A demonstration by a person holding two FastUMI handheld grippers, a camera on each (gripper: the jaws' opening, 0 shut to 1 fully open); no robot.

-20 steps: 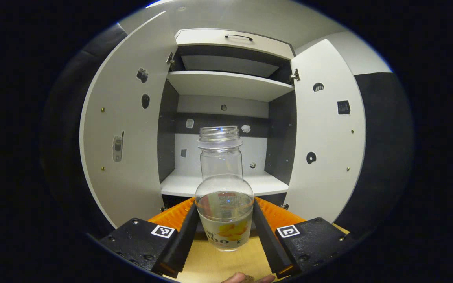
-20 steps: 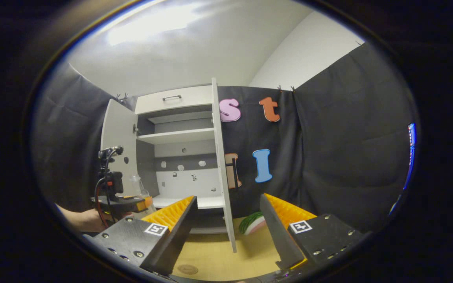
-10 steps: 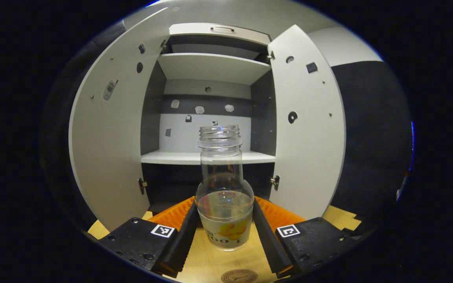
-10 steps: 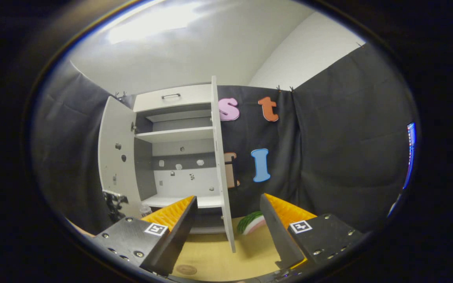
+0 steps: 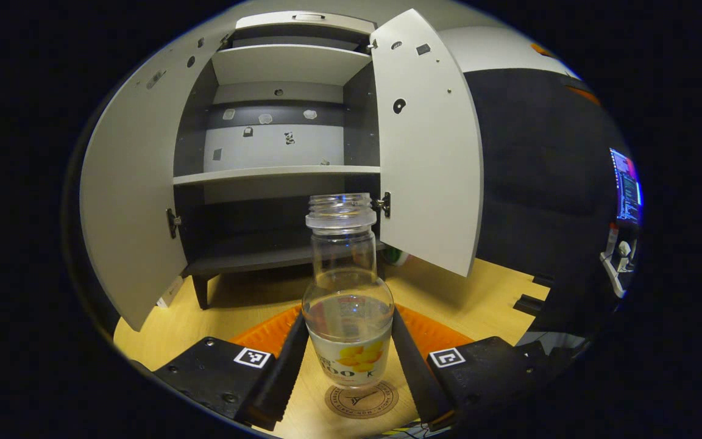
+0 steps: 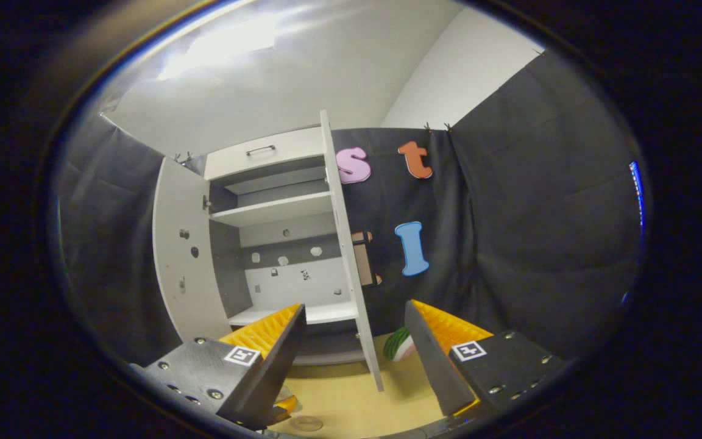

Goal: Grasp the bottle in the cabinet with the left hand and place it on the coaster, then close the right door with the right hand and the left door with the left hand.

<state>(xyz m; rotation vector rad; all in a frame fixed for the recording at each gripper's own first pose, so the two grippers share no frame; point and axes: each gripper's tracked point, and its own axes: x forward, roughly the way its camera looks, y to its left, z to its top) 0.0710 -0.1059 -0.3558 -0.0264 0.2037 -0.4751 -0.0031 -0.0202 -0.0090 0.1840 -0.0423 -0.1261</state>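
A clear, uncapped bottle (image 5: 348,305) with a little liquid and a yellow-printed label stands upright between my left gripper's (image 5: 348,360) fingers, which are shut on its lower body. A round brown coaster (image 5: 361,399) lies on the wooden table right below the bottle's base; whether they touch I cannot tell. Behind stands the white cabinet (image 5: 278,175) with its left door (image 5: 138,201) and right door (image 5: 427,152) both swung open. In the right gripper view my right gripper (image 6: 351,360) is open and holds nothing, with the right door's edge (image 6: 351,256) ahead and the coaster (image 6: 305,422) low down.
A watermelon-slice toy (image 6: 401,346) lies on the table behind the right door. A lit monitor (image 5: 625,186) stands far right. The cabinet's shelves (image 5: 278,61) are bare. Black cloth walls surround the wooden table (image 5: 485,292).
My left gripper has come down and back out of the cabinet with the bottle, bringing the table and coaster into view beneath it. The right gripper view has shifted only slightly.
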